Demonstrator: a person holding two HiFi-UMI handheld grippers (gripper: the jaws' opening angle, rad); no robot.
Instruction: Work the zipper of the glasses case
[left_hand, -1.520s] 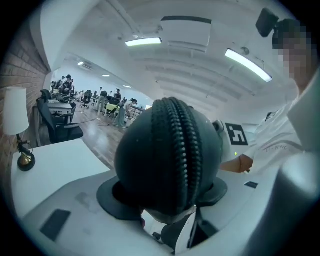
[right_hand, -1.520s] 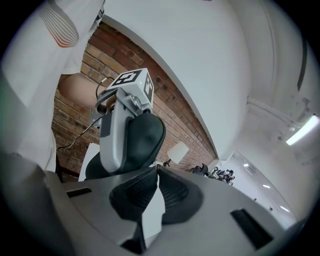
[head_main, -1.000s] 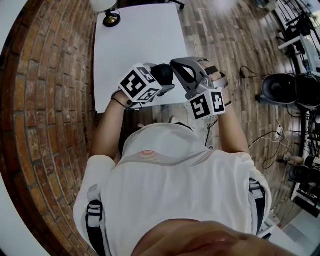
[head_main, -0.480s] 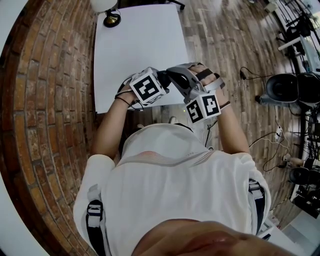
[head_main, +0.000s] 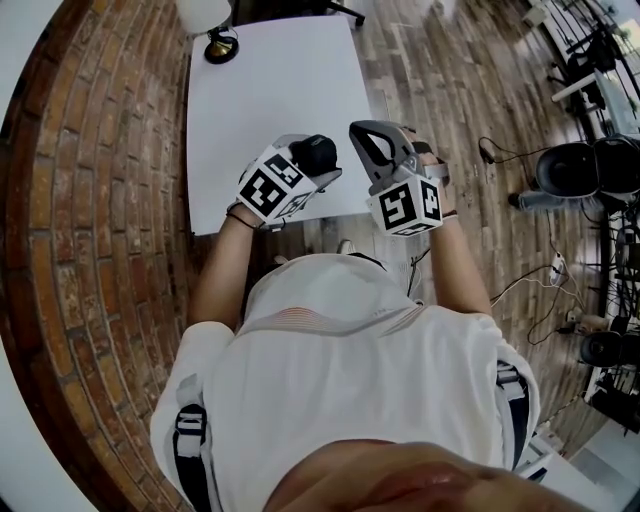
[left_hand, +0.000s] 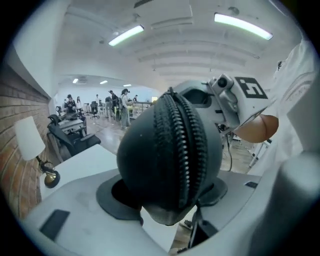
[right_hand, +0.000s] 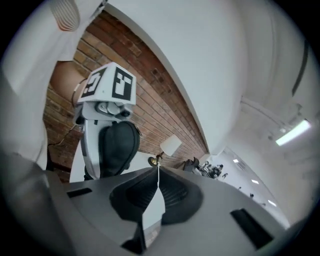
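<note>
A white desk (head_main: 270, 90) is noted between a brick wall and a wooden floor. A person in a white top is seen from above at its near edge, with a gripper carried in each hand.

Left gripper (head_main: 312, 165): held above the near edge of the desk. In the left gripper view its jaws (left_hand: 167, 196) are set wide and are closed on the case (left_hand: 170, 150), one dark pad pressed to each side of it. The case is thus clamped clear of the desk surface, with one rounded end turned toward the camera.

Right gripper (head_main: 358, 130): held just to the right of the left one, at about the same height. In the right gripper view its jaws (right_hand: 158, 172) are brought fully together, pad against pad, and nothing is gripped between them. Their tips are near the case (right_hand: 119, 146) but no contact with it is observed.

A lamp (head_main: 212, 30) with a white shade is recorded at the far left corner of the desk.

Case (head_main: 318, 153): black, rounded, held only by the left jaws.

Zipper (left_hand: 182, 145): runs up and over the end of the case. The teeth visible there are meshed. The slider cannot be made out.
</note>
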